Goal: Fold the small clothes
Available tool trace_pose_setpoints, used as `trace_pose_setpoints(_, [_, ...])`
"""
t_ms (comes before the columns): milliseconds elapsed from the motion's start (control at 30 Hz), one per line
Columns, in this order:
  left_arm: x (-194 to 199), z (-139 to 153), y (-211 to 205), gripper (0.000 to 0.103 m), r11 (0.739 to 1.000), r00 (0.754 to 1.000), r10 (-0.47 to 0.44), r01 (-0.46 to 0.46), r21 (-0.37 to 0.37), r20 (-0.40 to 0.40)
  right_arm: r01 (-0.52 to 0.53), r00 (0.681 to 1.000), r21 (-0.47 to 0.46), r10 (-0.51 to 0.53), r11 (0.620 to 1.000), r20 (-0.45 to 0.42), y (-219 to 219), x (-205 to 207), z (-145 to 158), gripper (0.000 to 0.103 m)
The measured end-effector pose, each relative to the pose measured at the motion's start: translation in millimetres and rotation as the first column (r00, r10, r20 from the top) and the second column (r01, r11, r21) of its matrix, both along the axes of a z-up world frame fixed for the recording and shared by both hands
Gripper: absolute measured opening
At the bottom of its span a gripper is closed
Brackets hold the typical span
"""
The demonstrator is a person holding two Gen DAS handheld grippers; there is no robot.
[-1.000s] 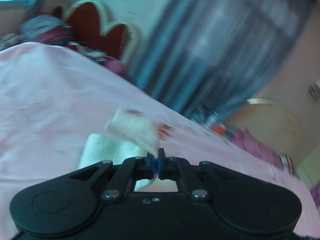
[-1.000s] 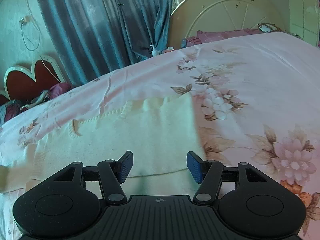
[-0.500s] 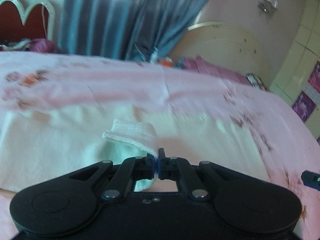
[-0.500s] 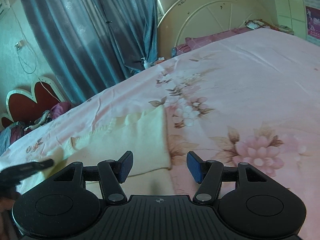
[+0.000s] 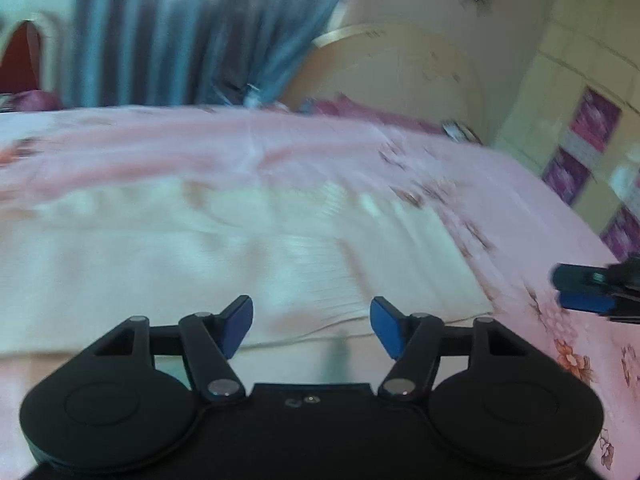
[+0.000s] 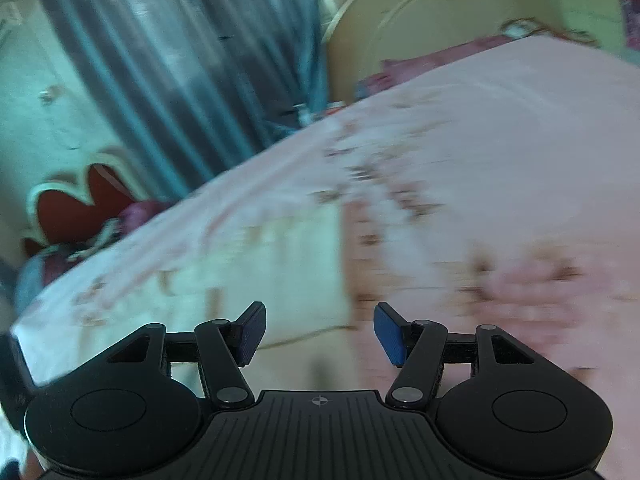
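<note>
A pale cream knitted garment (image 5: 248,256) lies flat on the pink floral bedsheet (image 5: 280,148). My left gripper (image 5: 311,326) hovers over its near edge, jaws opening, with nothing between the blue pads. The right gripper's blue fingertips (image 5: 584,292) show at the right edge of the left wrist view, beside the garment's right end. In the right wrist view the garment (image 6: 256,272) spreads to the left and my right gripper (image 6: 320,336) stands open over its near right corner, holding nothing. Both views are blurred.
A blue curtain (image 6: 180,60) hangs behind the bed, with a cream round headboard (image 6: 432,20) to its right and a red heart-shaped piece (image 6: 80,204) to its left. Dark pink bedding (image 5: 360,110) lies along the far side. Tiled wall (image 5: 580,128) stands right.
My left gripper carried a folded corner of the garment to the right, laid it down and let go; its jaws have parted. The right gripper shifted slightly and stayed open.
</note>
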State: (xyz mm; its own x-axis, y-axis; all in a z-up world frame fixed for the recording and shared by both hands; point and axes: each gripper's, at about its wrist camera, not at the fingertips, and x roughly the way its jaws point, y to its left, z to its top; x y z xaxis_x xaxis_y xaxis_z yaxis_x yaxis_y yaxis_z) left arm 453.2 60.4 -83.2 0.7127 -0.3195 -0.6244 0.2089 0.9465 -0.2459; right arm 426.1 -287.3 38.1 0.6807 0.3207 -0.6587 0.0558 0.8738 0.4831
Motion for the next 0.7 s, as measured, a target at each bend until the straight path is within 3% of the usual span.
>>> trace_pose_setpoints(100, [-30,8,49,0.054,0.991,0.991,0.131,-0.131,0.014,-0.010,-0.074,0.997,0.071,0.074,0.995,-0.004,30,19,-12,0.060])
trace_pose_setpoints(200, [-51,4,100,0.056,0.966,0.965,0.259,-0.258,0.031,-0.039,-0.120,0.992,0.089,0.123,0.989,-0.026,59,37,-28,0.060])
trace_pose_setpoints(300, [-52,-7,133,0.058,0.948,0.944,0.317,-0.317,0.017,-0.091,-0.121,0.988,0.116,0.131,0.986,-0.079,79,55,-48,0.060])
trace_pose_setpoints(467, [-39,-16,150,0.059,0.945,0.941,0.322,-0.326,-0.024,-0.105,-0.137,0.979,0.173,0.160,0.975,-0.124,95,72,-65,0.031])
trace_pose_setpoints(633, [-28,-22,147,0.057,0.949,0.943,0.315,-0.316,0.003,-0.106,-0.166,0.975,0.148,0.185,0.975,-0.123,108,84,-67,0.028])
trace_pose_setpoints(667, [-27,-23,145,0.055,0.948,0.943,0.317,-0.316,0.028,-0.100,-0.177,0.974,0.134,0.193,0.975,-0.119,109,84,-66,0.012])
trace_pose_setpoints(700, [-26,-23,142,0.054,0.947,0.942,0.321,-0.318,0.044,-0.095,-0.194,0.971,0.122,0.208,0.973,-0.117,111,85,-65,0.003])
